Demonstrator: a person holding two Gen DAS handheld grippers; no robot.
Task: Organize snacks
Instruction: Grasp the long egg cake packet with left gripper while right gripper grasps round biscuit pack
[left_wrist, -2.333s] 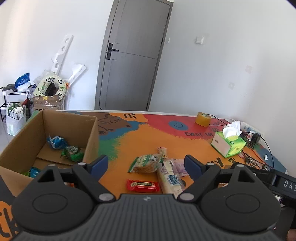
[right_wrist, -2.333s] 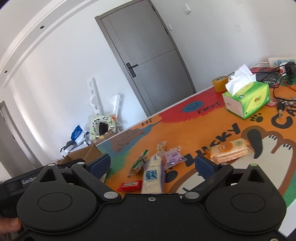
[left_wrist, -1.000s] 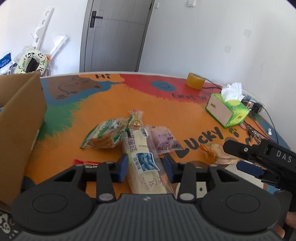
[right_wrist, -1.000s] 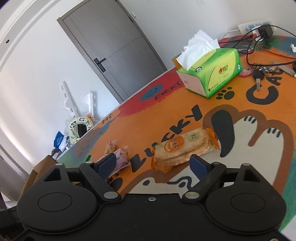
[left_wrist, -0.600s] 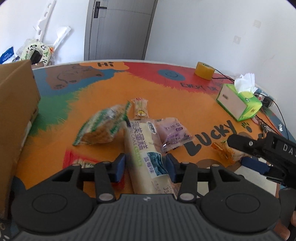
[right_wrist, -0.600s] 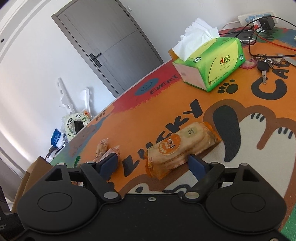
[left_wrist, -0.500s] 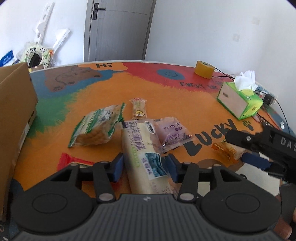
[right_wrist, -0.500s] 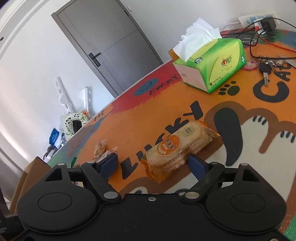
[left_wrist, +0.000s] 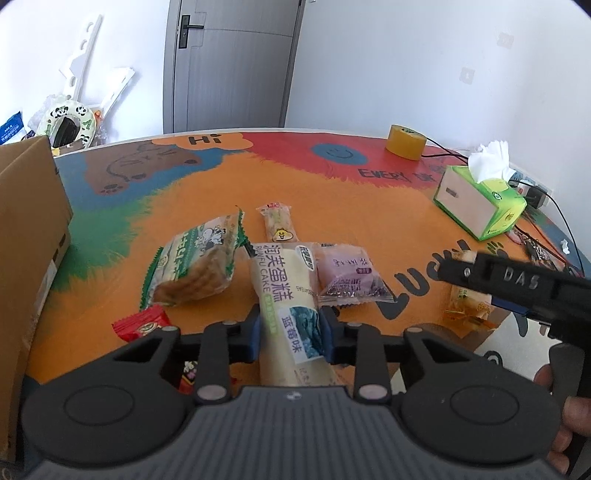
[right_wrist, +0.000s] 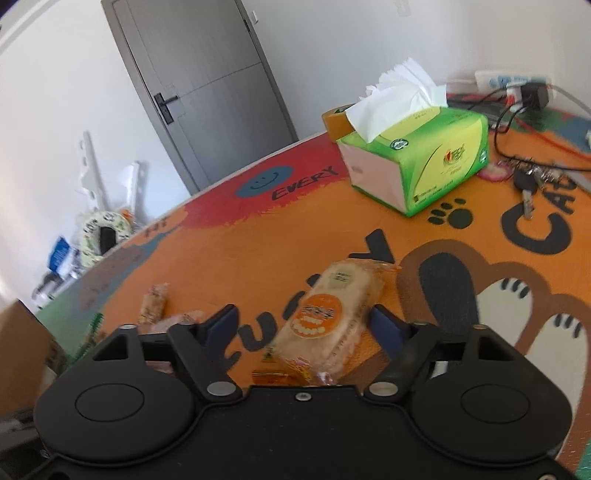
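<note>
Both wrist cams sit low and close over the table (left_wrist: 332, 192), angled down, facing the door (left_wrist: 232, 62) wall. Shared: tissue box (left_wrist: 480, 206) (right_wrist: 417, 162), tape roll (left_wrist: 404, 147), door, orange pack (right_wrist: 328, 325) (left_wrist: 467, 306).

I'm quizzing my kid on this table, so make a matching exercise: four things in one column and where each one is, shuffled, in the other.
Things:
1. long cream cake packet
2. orange cracker packet
3. yellow tape roll
4. small red wrapper

Places:
A. behind the green tissue box
B. between the left gripper jaws
C. below the green-trimmed bread bag
D. between the right gripper jaws

Pairs: 1-B, 2-D, 3-A, 4-C
</note>
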